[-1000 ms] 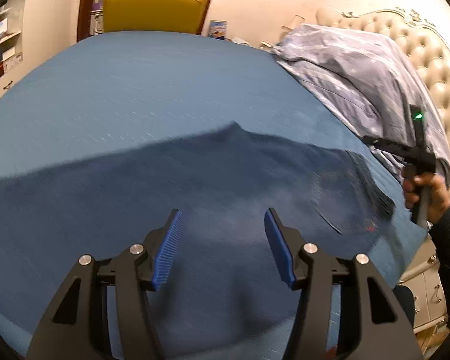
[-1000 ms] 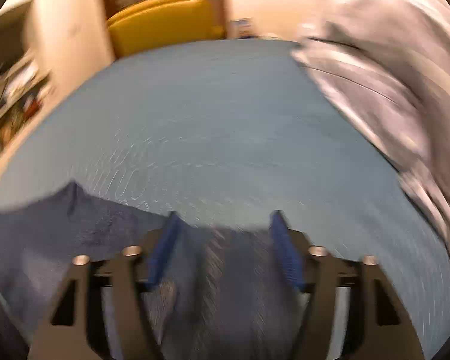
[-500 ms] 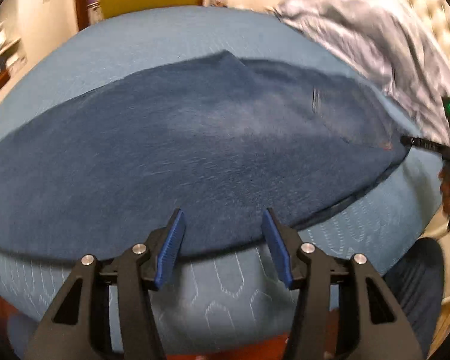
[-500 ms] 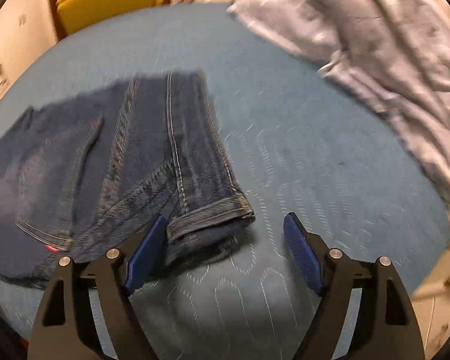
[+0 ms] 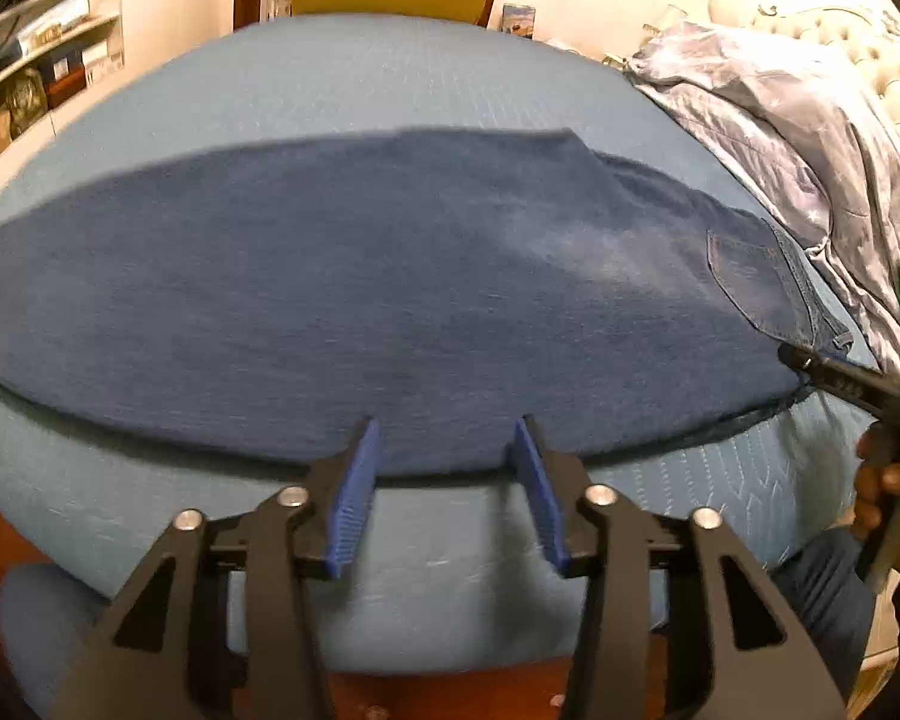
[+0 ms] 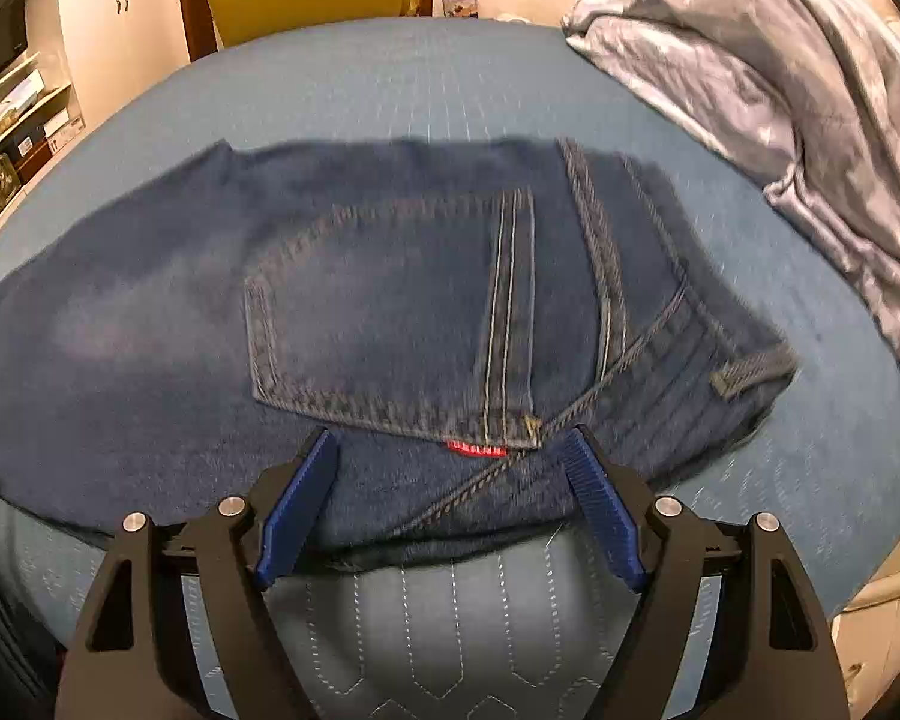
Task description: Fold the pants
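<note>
Jeans [image 5: 390,276] lie flat across the blue quilted bed [image 5: 390,90], folded lengthwise so one leg covers the other, running from nine o'clock to three o'clock in the left wrist view, with the waist at the three o'clock end.

The left claw [image 5: 444,468] hangs at six o'clock over the near long edge of the jeans, its jaws apart and nothing between the blue pads. The right claw [image 6: 450,498] sits over the waist end by the back pocket [image 6: 390,312]; its jaws have just been opening and now stand wide, the denim lying below them but not pinched. In the left wrist view it shows at three o'clock, held by a hand [image 5: 888,510].

The step in hand looks like taking a fresh hold for the next fold. To do it well, each claw should probably bite through both layers at the near edge, not the top one alone, and both should lift together so the seams stay lined up. A crumpled grey duvet [image 6: 780,90] at two o'clock lies near the waistband, so the fold is better carried toward nine o'clock, away from it.

A small red tab [image 6: 477,449] is sewn at the pocket's near edge; its lettering is too blurred to read. No other writing is legible.
</note>
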A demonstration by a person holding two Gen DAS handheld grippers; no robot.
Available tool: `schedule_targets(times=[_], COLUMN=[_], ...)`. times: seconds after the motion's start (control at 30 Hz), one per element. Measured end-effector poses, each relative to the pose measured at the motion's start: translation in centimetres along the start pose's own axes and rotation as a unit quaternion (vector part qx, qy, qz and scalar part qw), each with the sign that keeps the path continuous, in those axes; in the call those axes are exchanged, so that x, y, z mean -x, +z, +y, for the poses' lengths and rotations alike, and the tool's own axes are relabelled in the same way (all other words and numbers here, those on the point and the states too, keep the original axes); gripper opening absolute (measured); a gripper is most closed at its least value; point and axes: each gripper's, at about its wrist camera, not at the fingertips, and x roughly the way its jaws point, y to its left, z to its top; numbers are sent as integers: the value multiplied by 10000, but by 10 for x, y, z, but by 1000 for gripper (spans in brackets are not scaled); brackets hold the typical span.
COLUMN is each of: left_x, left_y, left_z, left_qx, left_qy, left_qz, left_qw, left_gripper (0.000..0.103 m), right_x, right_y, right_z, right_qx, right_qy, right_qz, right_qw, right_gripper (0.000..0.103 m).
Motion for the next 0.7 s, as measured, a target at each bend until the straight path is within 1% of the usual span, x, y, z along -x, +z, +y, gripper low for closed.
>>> schedule_targets(times=[0.03, 0.07, 0.13, 0.17, 0.2, 0.23, 0.27, 0.33, 0.4, 0.43, 0.47, 0.53, 0.57, 0.6, 0.63, 0.67, 0.7], left_x=[9, 16, 21, 23, 24, 24, 22, 18, 10, 9, 12, 22, 24, 28, 32, 33, 32], left_y=[1, 5, 11, 17, 21, 25, 30, 33, 31, 27, 25, 22, 27, 30, 35, 44, 51], left_z=[11, 29, 66, 95, 117, 141, 173, 220, 250, 266, 286, 314, 328, 335, 338, 333, 323], left_qx=[4, 16, 32, 76, 152, 276, 496, 719, 760, 836, 960, 1136, 1262, 1321, 1289, 1118, 926], left_qy=[25, 191, 524, 915, 1203, 1411, 1564, 1741, 1799, 1796, 1954, 2287, 2581, 2655, 2614, 2536, 2408], left_qz=[-171, -351, -428, -476, -500, -438, -290, -203, 58, 153, 168, 145, 145, 103, 45, -41, -122], left_qw=[9999, 9992, 9977, 9946, 9914, 9886, 9860, 9819, 9807, 9801, 9759, 9667, 9577, 9550, 9566, 9608, 9661], left_gripper=[56, 61, 63, 63, 63, 63, 62, 59, 51, 50, 50, 50, 48, 46, 46, 46, 46], right_x=[1, 1, -1, -1, -1, -3, -5, -5, -7, -7, -7, -6, -6, -6, -5, -6, -6], right_y=[-2, -4, -7, -8, -9, -9, -8, -6, -4, -4, -3, -3, -3, -3, -4, -4, -4], right_z=[0, 0, 1, 2, 3, 1, -1, -1, -4, -4, -5, -4, -3, -2, -1, 0, 0], right_qx=[0, -16, -68, -64, -66, -95, -137, -192, -285, -331, -351, -384, -402, -431, -455, -481, -517], right_qy=[-4, 2, -61, -91, -113, -151, -181, -245, -261, -267, -275, -332, -369, -457, -575, -666, -693], right_qz=[-22, -22, -13, -25, -34, -38, -22, 1, 26, 39, 44, 50, 50, 36, 17, 5, 6], right_qw=[10000, 10000, 10000, 9999, 9999, 9998, 9997, 9995, 9992, 9991, 9990, 9987, 9985, 9980, 9973, 9966, 9963], right_gripper=[78, 79, 82, 84, 85, 86, 86, 88, 88, 88, 88, 88, 89, 92, 95, 98, 98])
